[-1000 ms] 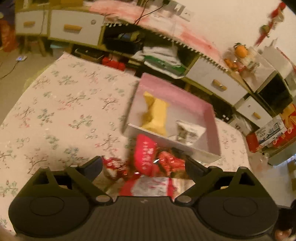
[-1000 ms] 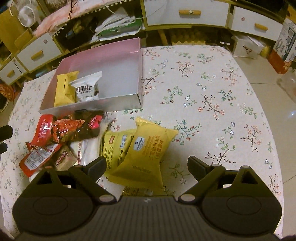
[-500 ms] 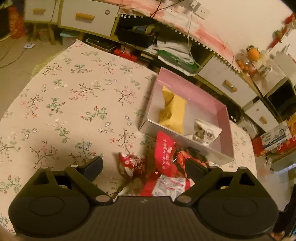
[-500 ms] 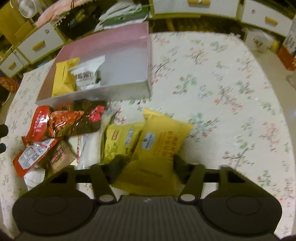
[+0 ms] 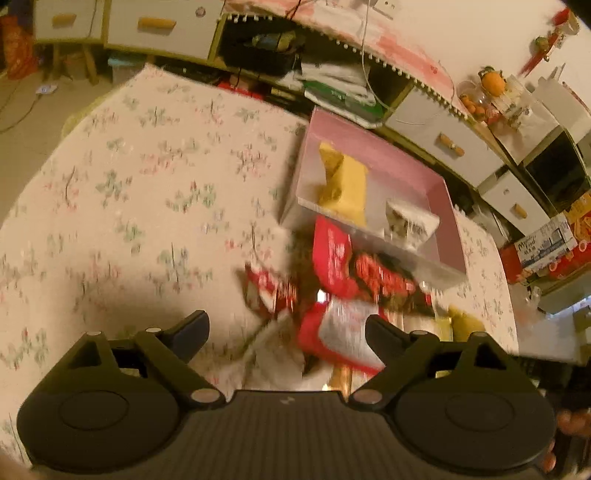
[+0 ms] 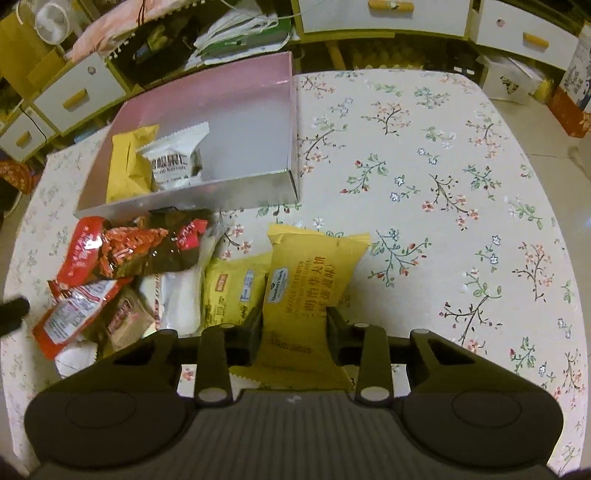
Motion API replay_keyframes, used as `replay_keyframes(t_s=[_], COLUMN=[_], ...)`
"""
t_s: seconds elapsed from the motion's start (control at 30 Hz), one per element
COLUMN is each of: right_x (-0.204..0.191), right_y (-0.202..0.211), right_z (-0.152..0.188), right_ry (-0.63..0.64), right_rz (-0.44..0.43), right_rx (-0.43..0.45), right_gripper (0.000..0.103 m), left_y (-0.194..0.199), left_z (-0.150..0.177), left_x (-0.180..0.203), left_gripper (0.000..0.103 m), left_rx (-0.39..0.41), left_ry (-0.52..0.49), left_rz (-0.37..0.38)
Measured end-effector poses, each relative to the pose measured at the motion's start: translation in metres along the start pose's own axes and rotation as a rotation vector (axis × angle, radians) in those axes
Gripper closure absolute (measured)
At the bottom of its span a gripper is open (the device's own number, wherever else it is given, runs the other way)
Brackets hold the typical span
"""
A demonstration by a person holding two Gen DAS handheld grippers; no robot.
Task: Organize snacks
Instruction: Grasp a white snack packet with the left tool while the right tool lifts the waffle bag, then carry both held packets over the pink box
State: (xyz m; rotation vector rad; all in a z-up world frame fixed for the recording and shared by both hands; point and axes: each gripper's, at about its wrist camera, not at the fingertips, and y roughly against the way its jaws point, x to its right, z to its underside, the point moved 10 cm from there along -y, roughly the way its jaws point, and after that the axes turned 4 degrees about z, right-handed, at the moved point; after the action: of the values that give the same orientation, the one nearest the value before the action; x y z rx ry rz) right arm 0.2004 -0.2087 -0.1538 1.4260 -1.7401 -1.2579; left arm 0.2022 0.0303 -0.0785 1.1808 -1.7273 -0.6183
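My right gripper point(image 6: 293, 317) has its jaws closing on a yellow snack packet point(image 6: 306, 273), and both pads press its lower half. A second yellow packet point(image 6: 232, 288) lies beside it on the left. Red and brown packets point(image 6: 110, 251) are piled in front of the pink box point(image 6: 192, 201). In the box are a yellow packet point(image 6: 127, 166) and a white packet point(image 6: 177, 162). My left gripper point(image 5: 284, 321) hovers over the near end of the red pile point(image 5: 332, 254), jaws wide and just beginning to close, gripping nothing. The pink box point(image 5: 388, 162) lies beyond the pile.
The floral tablecloth point(image 6: 443, 184) lies bare to the right of the snacks and on the left point(image 5: 129, 184). White drawer units point(image 6: 384, 14) and cluttered shelves point(image 5: 332, 85) stand behind the table. Cardboard boxes point(image 5: 546, 243) sit on the floor at the right.
The right jaws have come in from wide open and now pinch the yellow packet. The left gripper has drifted over the pile and its view is blurred by motion.
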Motion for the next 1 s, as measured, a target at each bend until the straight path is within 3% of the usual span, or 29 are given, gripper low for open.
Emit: replay_keyframes(t_s=[0.23, 0.37, 0.43, 0.47, 0.57, 0.6, 0.7, 0.77, 0.9, 1.0], right_x=[-0.001, -0.002, -0.003, -0.003, -0.004, -0.003, 0.002, 0.004, 0.006, 0.005], right_y=[0.012, 0.020, 0.022, 0.024, 0.028, 0.029, 0.034, 0.039, 0.045, 0.044], right_z=[-0.005, -0.008, -0.007, -0.007, -0.007, -0.008, -0.009, -0.010, -0.014, -0.015], right_ry=[-0.012, -0.019, -0.024, -0.024, -0.018, -0.021, -0.042, -0.059, -0.087, -0.090], right_rz=[-0.018, -0.030, -0.042, -0.047, -0.055, -0.057, -0.065, -0.071, -0.074, -0.067], right_rx=[0.035, 0.062, 0.067, 0.070, 0.086, 0.093, 0.113, 0.129, 0.157, 0.161], right_gripper=[0.072, 0.072, 0.072, 0.072, 0.072, 0.072, 0.072, 0.072, 0.072, 0.072], left_y=[-0.013, -0.027, -0.037, -0.042, -0.047, -0.045, -0.041, -0.036, -0.021, -0.020], left_z=[0.039, 0.051, 0.056, 0.059, 0.058, 0.057, 0.056, 0.057, 0.053, 0.052], left_x=[0.017, 0.016, 0.014, 0.011, 0.006, 0.005, 0.008, 0.014, 0.027, 0.026], left_gripper=[0.009, 0.010, 0.019, 0.032, 0.043, 0.051, 0.060, 0.077, 0.079, 0.080], left_rx=[-0.073, -0.087, -0.110, -0.123, -0.111, -0.107, -0.100, -0.095, -0.070, -0.069], left_ry=[-0.165, -0.272, -0.284, -0.282, -0.270, -0.256, -0.228, -0.224, -0.216, -0.206], left_rz=[-0.038, -0.122, -0.139, -0.148, -0.183, -0.179, -0.161, -0.142, -0.072, -0.067])
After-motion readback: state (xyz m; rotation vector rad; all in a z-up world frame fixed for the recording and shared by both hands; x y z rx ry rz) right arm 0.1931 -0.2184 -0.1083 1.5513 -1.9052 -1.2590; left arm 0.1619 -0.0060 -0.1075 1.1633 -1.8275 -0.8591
